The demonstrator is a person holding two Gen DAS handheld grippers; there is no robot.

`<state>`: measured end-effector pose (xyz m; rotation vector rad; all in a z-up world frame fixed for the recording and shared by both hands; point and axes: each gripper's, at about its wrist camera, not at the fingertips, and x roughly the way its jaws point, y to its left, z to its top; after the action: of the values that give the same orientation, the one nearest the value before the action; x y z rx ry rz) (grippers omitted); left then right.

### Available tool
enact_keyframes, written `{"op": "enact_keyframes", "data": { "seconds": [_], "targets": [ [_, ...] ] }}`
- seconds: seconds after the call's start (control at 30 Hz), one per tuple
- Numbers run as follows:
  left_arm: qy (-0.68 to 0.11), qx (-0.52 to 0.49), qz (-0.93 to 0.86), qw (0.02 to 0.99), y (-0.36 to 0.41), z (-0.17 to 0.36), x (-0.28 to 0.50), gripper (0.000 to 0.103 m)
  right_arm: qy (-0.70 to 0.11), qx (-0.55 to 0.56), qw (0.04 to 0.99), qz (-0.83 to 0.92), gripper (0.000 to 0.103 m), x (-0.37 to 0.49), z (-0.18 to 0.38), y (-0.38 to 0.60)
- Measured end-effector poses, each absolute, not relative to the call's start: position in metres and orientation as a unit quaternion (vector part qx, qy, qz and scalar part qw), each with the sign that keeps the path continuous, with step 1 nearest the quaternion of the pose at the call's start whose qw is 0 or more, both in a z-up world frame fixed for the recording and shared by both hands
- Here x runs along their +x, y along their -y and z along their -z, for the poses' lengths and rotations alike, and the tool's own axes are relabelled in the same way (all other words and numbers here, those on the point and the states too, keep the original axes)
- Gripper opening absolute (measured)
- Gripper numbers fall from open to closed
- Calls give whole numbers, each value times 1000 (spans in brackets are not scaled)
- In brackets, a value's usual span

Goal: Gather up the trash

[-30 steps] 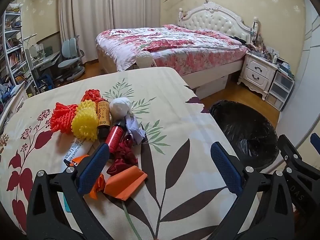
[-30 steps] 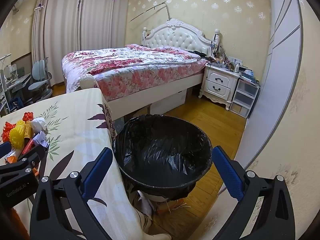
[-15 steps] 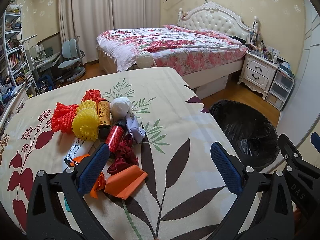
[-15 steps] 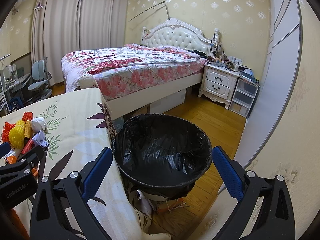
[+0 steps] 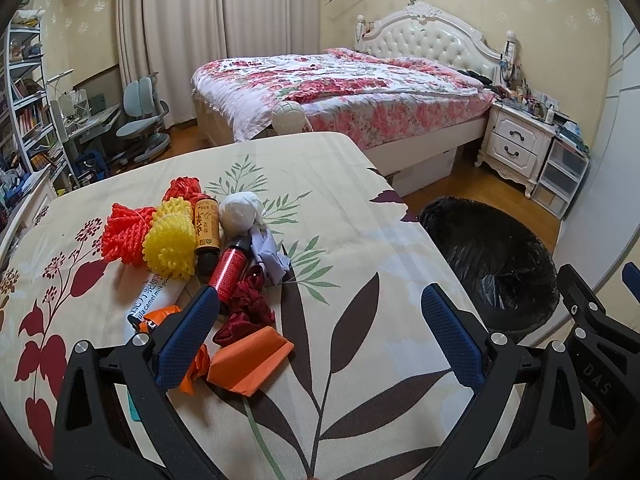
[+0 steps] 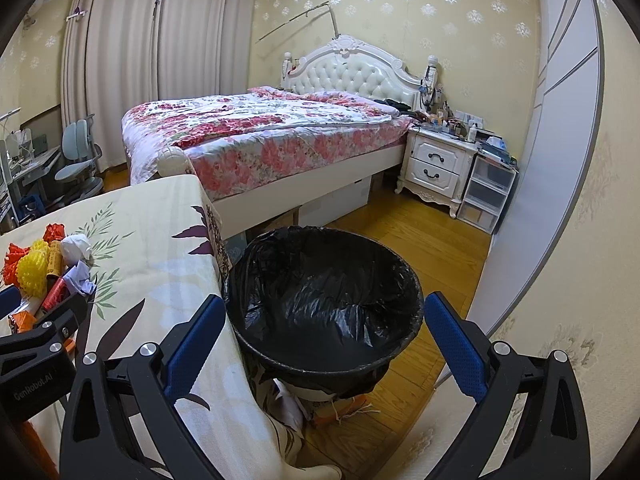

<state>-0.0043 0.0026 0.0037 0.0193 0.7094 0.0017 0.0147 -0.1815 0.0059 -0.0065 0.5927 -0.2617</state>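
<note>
Both grippers' ribbed blue fingers gape empty; crinkly black-lined bin beside leaf-print tablecloth.

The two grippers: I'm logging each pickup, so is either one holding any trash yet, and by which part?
Nothing is held. The left gripper and the right gripper are both open and empty.

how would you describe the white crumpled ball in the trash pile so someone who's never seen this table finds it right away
Start at the table with the leaf-print cloth and find the heap of bright trash on it. At the heap's far edge, toward the bed, sits the white paper ball, just right of the amber bottle. It is the only plain white, round lump; everything near it is red, yellow, orange or pale purple.
</note>
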Motion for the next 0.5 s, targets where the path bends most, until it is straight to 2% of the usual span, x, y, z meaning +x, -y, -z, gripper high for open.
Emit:
{"op": "enact_keyframes", "data": {
  "seconds": [0.5],
  "targets": [
    [-346, 11, -1, 938, -2, -3, -4, 99, -292, -3, 948, 128, 97, 15, -5, 182]
  ]
}}
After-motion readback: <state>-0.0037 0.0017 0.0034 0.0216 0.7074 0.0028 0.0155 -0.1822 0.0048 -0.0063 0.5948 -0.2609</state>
